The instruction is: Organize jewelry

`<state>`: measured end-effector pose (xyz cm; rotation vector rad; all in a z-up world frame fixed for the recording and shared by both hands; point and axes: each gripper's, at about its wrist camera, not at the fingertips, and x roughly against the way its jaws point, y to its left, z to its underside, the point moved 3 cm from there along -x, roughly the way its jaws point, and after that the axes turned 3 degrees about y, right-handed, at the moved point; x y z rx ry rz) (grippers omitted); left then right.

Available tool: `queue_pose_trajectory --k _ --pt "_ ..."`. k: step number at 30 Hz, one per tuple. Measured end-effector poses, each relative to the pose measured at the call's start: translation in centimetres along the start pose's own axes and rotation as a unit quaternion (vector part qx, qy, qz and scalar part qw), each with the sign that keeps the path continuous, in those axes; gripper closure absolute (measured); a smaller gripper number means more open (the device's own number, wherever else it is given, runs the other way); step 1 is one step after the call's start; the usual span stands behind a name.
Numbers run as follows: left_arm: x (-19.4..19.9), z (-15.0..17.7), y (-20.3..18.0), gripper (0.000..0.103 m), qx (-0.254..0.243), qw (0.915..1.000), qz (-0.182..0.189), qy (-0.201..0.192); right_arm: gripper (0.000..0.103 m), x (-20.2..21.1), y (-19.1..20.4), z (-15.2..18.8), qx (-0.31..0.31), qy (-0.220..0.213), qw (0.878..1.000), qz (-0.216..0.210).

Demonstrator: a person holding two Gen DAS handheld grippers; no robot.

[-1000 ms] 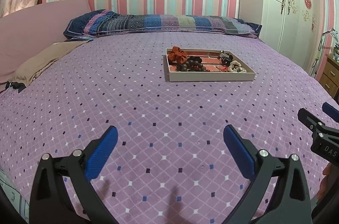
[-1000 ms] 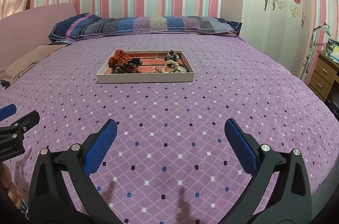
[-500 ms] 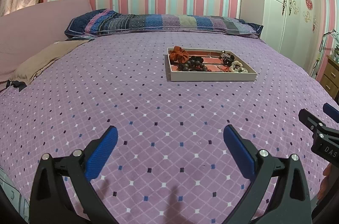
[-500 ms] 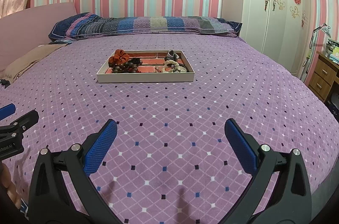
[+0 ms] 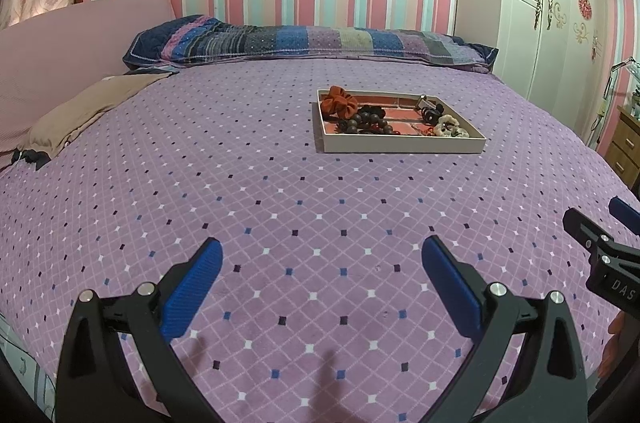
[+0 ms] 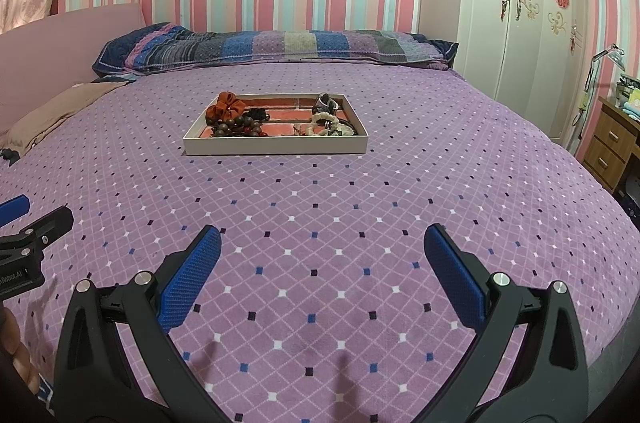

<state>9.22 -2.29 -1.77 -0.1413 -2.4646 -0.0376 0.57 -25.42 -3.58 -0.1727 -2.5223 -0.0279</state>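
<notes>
Left wrist view: my left gripper (image 5: pixel 322 265) sits low in frame, blue pads (image 5: pixel 192 289) spread wide apart w/ nothing between them, hovering over a purple diamond-print bedspread (image 5: pixel 240 191). Well ahead, right of centre, a shallow white jewelry tray (image 5: pixel 400 144) w/ red lining lies flat on the bed. Its long axis runs left-right across my view, long side facing me. In its left part: an orange scrunchie (image 5: pixel 339 102) at the back corner, a dark bead bracelet (image 5: pixel 368 123) just in front of it. Right part: a dark metal-looking piece (image 5: pixel 431 109) at back, a cream flower-shaped piece (image 5: pixel 450 127) nearer me; the smaller bits are too small to tell. At far right edge my right gripper (image 5: pixel 600 227) pokes in, well short of the tray. A striped pillow (image 5: pixel 312 41) lies along the head of the bed, a tan cloth (image 5: pixel 84 111) at left, a white wardrobe (image 5: pixel 560 3) at right.

Right wrist view: my right gripper (image 6: pixel 322 255) also gapes wide, pads empty, above the bedspread. The tray (image 6: pixel 276 145) is ahead, slightly left of centre, long axis again left-right, square to me. Scrunchie (image 6: pixel 226 107) back left, beads (image 6: pixel 236 127) in front, cream piece (image 6: pixel 326 123) on the right. My left gripper (image 6: pixel 24 219) shows at the left edge, well apart from the tray. A wooden nightstand (image 6: pixel 612 147) stands far right.
</notes>
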Motion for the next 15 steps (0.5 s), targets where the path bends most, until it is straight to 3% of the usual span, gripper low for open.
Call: queue_pose_trajectory --k 15 --pt "-0.32 -0.09 0.07 0.005 0.0 1.0 0.0 0.004 0.004 -0.13 0.08 0.09 0.001 0.0 1.0 -0.001"
